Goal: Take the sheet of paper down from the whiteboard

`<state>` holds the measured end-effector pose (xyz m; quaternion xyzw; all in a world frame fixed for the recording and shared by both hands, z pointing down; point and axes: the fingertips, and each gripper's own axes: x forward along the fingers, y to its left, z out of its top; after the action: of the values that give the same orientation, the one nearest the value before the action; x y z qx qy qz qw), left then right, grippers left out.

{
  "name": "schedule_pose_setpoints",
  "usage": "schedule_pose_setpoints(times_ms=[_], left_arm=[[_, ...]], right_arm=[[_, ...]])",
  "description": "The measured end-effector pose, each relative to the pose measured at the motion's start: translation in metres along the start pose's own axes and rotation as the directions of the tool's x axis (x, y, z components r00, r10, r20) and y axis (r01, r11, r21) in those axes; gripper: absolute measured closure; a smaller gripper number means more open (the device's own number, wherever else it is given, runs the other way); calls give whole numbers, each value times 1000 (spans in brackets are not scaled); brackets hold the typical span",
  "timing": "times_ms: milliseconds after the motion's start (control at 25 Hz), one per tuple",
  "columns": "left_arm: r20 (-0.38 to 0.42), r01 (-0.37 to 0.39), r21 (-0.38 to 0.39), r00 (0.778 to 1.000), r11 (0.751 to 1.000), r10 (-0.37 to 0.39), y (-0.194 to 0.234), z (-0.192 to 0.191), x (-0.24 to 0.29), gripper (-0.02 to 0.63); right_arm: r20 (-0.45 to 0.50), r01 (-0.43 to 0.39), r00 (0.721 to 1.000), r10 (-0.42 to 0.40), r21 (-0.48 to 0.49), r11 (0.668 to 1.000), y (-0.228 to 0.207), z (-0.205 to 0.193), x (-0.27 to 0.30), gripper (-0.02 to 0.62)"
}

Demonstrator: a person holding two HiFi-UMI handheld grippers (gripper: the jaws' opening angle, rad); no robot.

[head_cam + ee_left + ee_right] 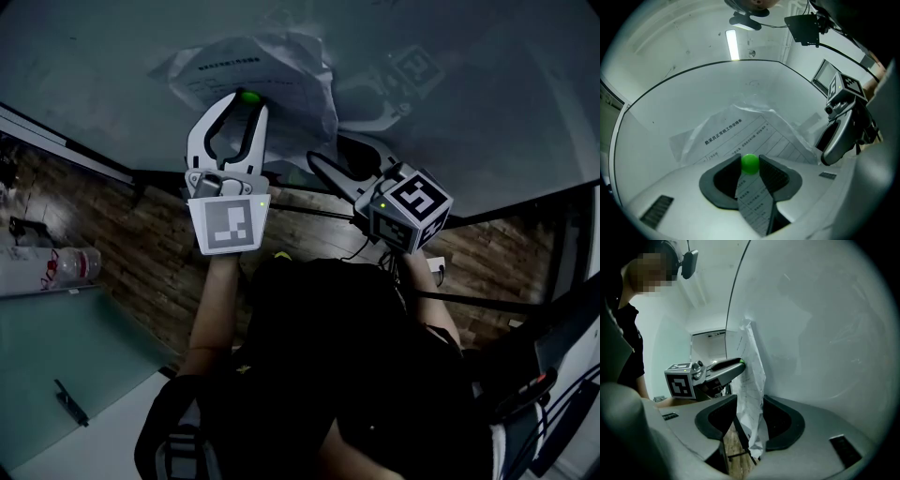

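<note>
The left claw (242,105) points at the whiteboard (469,94), which fills the upper part of the head view. Its 2 jaws are clenched on a small green ball (750,164). In the left gripper view both dark pads touch the ball, 1 on each side, and the ball sits against the sheet of paper (272,66).

The sheet is still up on the board, in its upper middle part as the head view shows it. It is white and crumpled, printed with a heading and a ruled table. The green ball lies on its lower half, and a strip of the printed sheet runs down between the left claw's jaws beneath the ball.

To the right, the right claw (750,401) reaches the sheet's lower right edge. In the right gripper view that edge stands off the board and hangs between the 2 jaws. The jaws stand apart, released: the paper lies close to the jaw nearer the board, and a clear gap separates it from the other jaw. The left claw shows in that view beyond the sheet, with its tip at the paper.
</note>
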<state>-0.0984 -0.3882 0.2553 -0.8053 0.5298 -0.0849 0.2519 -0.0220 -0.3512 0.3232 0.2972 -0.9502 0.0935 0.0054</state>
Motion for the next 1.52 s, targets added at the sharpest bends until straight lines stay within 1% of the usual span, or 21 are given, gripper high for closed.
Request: schedule_pose_setpoints(times_ms=[120, 240, 400, 480, 560, 720, 1080, 1120, 1160, 1200, 1520], left_arm=[[-4, 8, -9, 1000, 1000, -8, -1, 1, 0, 466], [-1, 13, -8, 1000, 1000, -13, -4, 2, 0, 466], [-7, 17, -5, 1000, 1000, -17, -2, 0, 2, 466], [-9, 17, -7, 1000, 1000, -17, 0, 0, 2, 466], [-10, 16, -10, 1000, 1000, -16, -1, 1, 2, 466], [-13, 17, -5, 1000, 1000, -17, -1, 1, 4, 466], [-16, 19, -10, 1000, 1000, -19, -6, -2, 9, 466], [-18, 18, -11, 1000, 1000, -18, -6, -3, 9, 466], [-20, 18, -11, 1000, 1000, -19, -6, -3, 9, 466], [-21, 19, -12, 1000, 1000, -19, -5, -4, 9, 466], [-18, 17, -29, 1000, 999, -17, -3, -5, 10, 466]], right_arm=[[12, -9, 1000, 9, 19, 1000, 0, 2, 1, 439], [25, -44, 999, 43, 45, 998, 1, 2, 0, 442], [40, -93, 995, 92, 27, 995, 4, 11, 6, 447], [44, -101, 994, 101, 6, 995, 5, 15, 8, 464], [42, -96, 994, 97, -14, 995, 5, 17, 9, 469], [50, -100, 994, 101, -23, 995, 5, 19, 11, 481], [69, -80, 994, 84, -59, 995, -4, 19, 13, 501], [75, -72, 994, 77, -70, 995, -5, 21, 13, 514], [78, -66, 994, 72, -82, 995, -6, 22, 13, 558], [79, -61, 995, 68, -91, 994, -6, 22, 13, 577], [84, -53, 995, 61, -96, 994, -6, 24, 15, 580]])
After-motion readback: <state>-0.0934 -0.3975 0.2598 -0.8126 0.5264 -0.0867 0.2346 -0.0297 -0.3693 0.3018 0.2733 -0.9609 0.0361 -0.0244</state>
